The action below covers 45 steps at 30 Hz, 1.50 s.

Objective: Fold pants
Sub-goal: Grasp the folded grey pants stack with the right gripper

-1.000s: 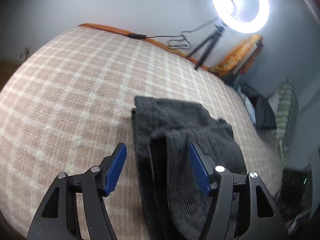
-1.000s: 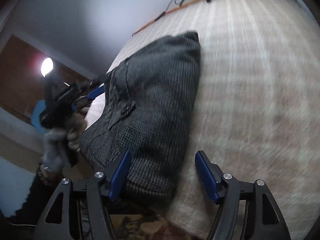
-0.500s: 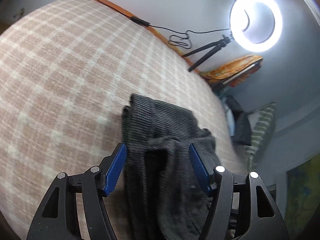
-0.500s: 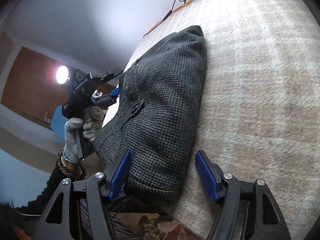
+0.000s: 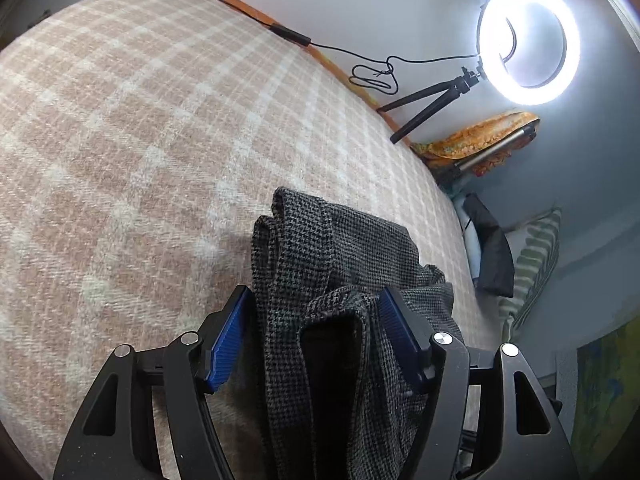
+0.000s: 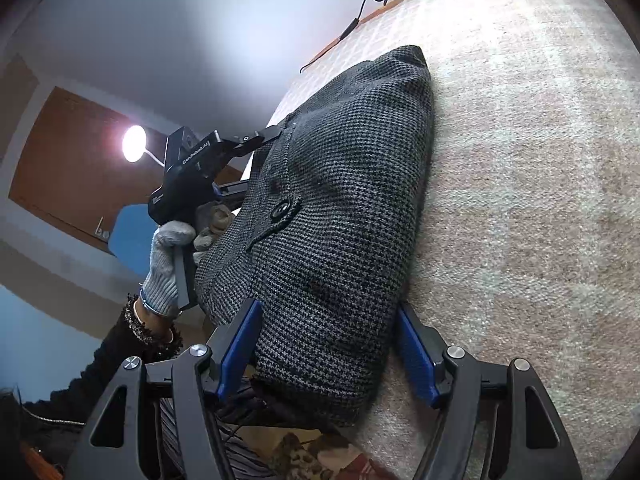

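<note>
In view are 1 pants (image 5: 352,280), 2 claws, left (image 5: 312,336) and right (image 6: 330,344), 1 ring light (image 5: 528,42), and 1 bed (image 5: 140,140).

plaid blanket (image 5: 140,140), lit ring light (image 5: 528,42), striped pillow (image 5: 534,264)

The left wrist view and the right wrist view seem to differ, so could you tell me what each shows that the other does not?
Only the left wrist view shows the ring light on its tripod, a striped pillow and the open left gripper straddling a raised fold. Only the right wrist view shows the pants' button, the gloved left hand and the open right gripper straddling the near end. Both show the pants on the plaid blanket.
</note>
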Motion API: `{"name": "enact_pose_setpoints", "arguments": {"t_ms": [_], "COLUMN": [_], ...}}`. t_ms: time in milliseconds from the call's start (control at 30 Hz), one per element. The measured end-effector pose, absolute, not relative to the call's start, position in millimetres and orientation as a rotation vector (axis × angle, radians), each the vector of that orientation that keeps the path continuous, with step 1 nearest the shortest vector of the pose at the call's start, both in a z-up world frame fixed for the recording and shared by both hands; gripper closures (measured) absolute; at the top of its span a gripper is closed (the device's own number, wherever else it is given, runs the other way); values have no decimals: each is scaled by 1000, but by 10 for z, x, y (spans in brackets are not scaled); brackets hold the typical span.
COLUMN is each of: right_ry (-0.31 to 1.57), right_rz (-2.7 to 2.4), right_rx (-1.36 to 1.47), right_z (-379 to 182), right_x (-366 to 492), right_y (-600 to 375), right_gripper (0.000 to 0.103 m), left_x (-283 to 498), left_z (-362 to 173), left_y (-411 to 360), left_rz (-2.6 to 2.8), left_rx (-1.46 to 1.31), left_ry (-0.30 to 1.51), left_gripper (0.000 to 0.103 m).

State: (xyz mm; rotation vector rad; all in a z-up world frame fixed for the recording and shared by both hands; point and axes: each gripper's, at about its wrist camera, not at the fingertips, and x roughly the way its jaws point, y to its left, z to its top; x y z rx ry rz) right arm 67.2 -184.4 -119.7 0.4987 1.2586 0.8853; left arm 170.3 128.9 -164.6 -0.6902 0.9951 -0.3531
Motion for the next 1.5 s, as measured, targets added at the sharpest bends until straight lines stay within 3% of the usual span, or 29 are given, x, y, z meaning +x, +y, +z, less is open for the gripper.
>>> {"name": "enact_pose_setpoints", "arguments": {"t_ms": [100, 233, 367, 467, 567, 700, 800, 833, 933, 1000, 1033, 1167, 1300, 1500], "right_ry": [1255, 1254, 1248, 1248, 1228, 1216, 1238, 1243, 1254, 1255, 1254, 1219, 1132, 1053], "right_rz": [888, 896, 894, 874, 850, 838, 851, 856, 862, 865, 865, 844, 815, 800], "right_rx": [491, 488, 453, 411, 330, 307, 353, 363, 406, 403, 393, 290, 133, 4], "right_z": [-1177, -1128, -1129, -1106, -1046, -1024, -1070, -1085, -1119, -1101, -1089, -983, -765, -552], "right_x": [641, 630, 608, 602, 569, 548, 591, 607, 606, 597, 608, 554, 462, 319], "right_y": [-1749, -1678, -1561, -1484, -1373, -1291, -1301, -1312, -1341, -1330, -1350, -1287, -1179, -1085], "right_gripper": [32, 32, 45, 57, 65, 66, 61, 57, 55, 55, 55, 68, 78, 81], "left_x": [1697, 1690, 1675, 1666, 1659, 1656, 1677, 1685, 1696, 1705, 1709, 1665, 1597, 1534], "left_z": [-1634, -1626, -1556, -1505, -1480, -1500, -1557, -1594, -1657, -1644, -1641, -1516, -1395, -1230], "left_y": [1241, 1217, 1156, 1106, 1088, 1087, 1138, 1165, 1203, 1179, 1166, 1092, 1078, 1014], "left_rz": [-353, -357, -350, -340, -329, -321, -307, -298, -313, -321, -342, -331, -330, -354], "left_rx": [-677, -681, -638, -590, -572, -564, -599, -619, -661, -648, -658, -607, -592, -550], "left_ry": [992, 987, 971, 958, 944, 938, 956, 967, 956, 956, 958, 936, 903, 859], "left_gripper": [43, 58, 72, 77, 78, 77, 60, 49, 46, 49, 66, 78, 80, 82]}}
